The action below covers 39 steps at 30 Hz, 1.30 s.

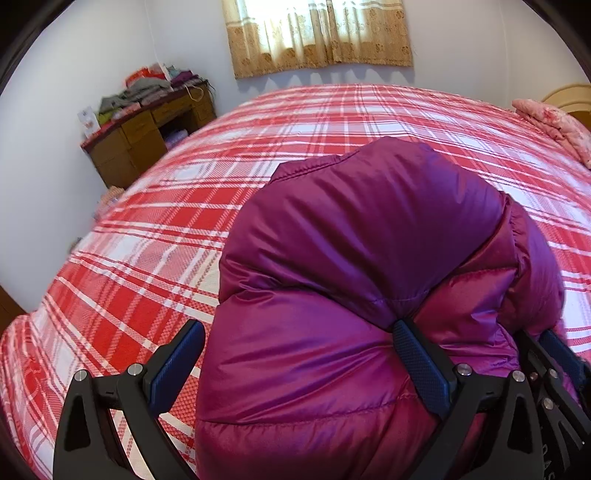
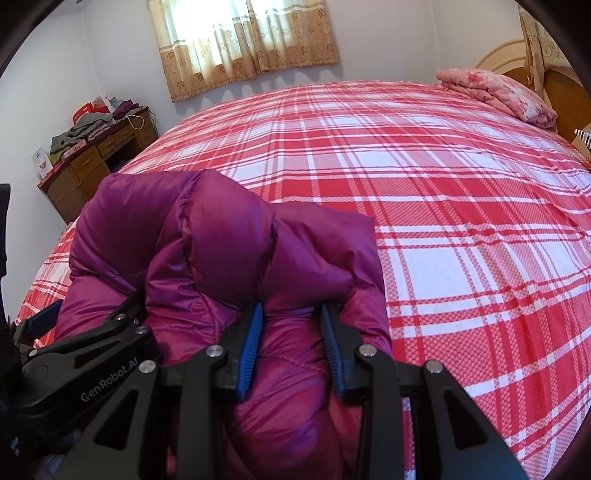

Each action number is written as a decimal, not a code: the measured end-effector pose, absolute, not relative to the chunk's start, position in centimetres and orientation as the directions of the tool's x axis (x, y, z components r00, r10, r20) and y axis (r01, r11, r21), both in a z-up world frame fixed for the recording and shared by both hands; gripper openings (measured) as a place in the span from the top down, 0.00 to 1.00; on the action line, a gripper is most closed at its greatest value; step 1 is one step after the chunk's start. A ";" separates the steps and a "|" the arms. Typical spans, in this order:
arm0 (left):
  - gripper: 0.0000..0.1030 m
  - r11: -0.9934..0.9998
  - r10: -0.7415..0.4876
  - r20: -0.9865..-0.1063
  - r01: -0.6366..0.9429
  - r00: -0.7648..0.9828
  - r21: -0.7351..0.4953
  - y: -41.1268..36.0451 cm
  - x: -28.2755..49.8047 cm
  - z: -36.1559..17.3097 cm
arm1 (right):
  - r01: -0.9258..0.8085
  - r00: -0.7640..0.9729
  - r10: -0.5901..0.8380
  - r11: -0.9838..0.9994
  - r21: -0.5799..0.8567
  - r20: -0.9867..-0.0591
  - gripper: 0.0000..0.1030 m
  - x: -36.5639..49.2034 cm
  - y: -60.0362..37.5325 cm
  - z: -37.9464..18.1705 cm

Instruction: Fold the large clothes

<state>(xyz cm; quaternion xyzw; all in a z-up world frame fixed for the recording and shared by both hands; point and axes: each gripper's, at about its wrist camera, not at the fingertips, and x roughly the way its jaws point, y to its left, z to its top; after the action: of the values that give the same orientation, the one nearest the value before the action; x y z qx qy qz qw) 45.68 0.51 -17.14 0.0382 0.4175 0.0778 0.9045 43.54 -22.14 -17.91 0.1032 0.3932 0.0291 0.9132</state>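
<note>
A puffy magenta down jacket (image 1: 351, 258) lies bundled on the red-and-white plaid bed (image 1: 166, 221) near its front edge. My left gripper (image 1: 299, 336) is wide open; the jacket's left side bulges between its fingers, with the right finger pressed against the fabric. In the right wrist view the jacket (image 2: 221, 240) fills the lower left. My right gripper (image 2: 291, 317) is closed on a thick fold of the jacket. The left gripper's body shows at the left of that view, close beside the right one.
A wooden desk (image 1: 144, 140) piled with clothes stands at the far left by the wall. A folded pink quilt (image 2: 498, 96) lies at the bed's far right by the headboard. A curtained window (image 1: 317, 33) is behind the bed.
</note>
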 end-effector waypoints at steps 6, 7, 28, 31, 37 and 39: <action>0.01 1.000 0.011 -0.753 -0.001 0.658 0.013 4.2 40.4 -13.6 | 0.006 0.732 0.195 0.956 0.293 -0.652 0.20 40.2 -25.0 -15.9; 0.01 1.000 -0.008 -0.746 0.016 0.666 0.004 5.0 39.3 -13.3 | 0.012 0.745 0.199 0.951 0.310 -0.637 0.20 39.4 -25.8 -15.6; 0.03 0.989 -0.136 -0.709 0.135 0.692 -0.058 4.7 36.9 -16.3 | -0.097 0.649 0.356 0.915 0.392 -0.672 0.48 38.4 -24.6 -18.6; 0.32 0.975 -0.199 -0.705 0.211 0.681 -0.071 3.5 36.9 -16.0 | -0.118 0.633 0.391 0.902 0.416 -0.669 0.67 38.8 -24.6 -18.7; 0.80 0.973 -0.114 -0.666 0.217 0.737 0.074 2.1 34.6 -13.8 | -0.166 0.678 0.382 0.912 0.376 -0.627 0.81 36.7 -23.4 -17.3; 0.82 0.974 -0.103 -0.663 0.211 0.741 0.085 2.6 33.9 -13.0 | -0.176 0.693 0.393 0.905 0.387 -0.604 0.81 35.7 -23.1 -16.7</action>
<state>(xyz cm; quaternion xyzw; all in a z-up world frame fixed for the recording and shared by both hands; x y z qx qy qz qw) 33.89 2.61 -12.96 0.0773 0.3496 -0.0845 0.9299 35.71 -23.15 -16.70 0.1511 0.3588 0.1568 0.9077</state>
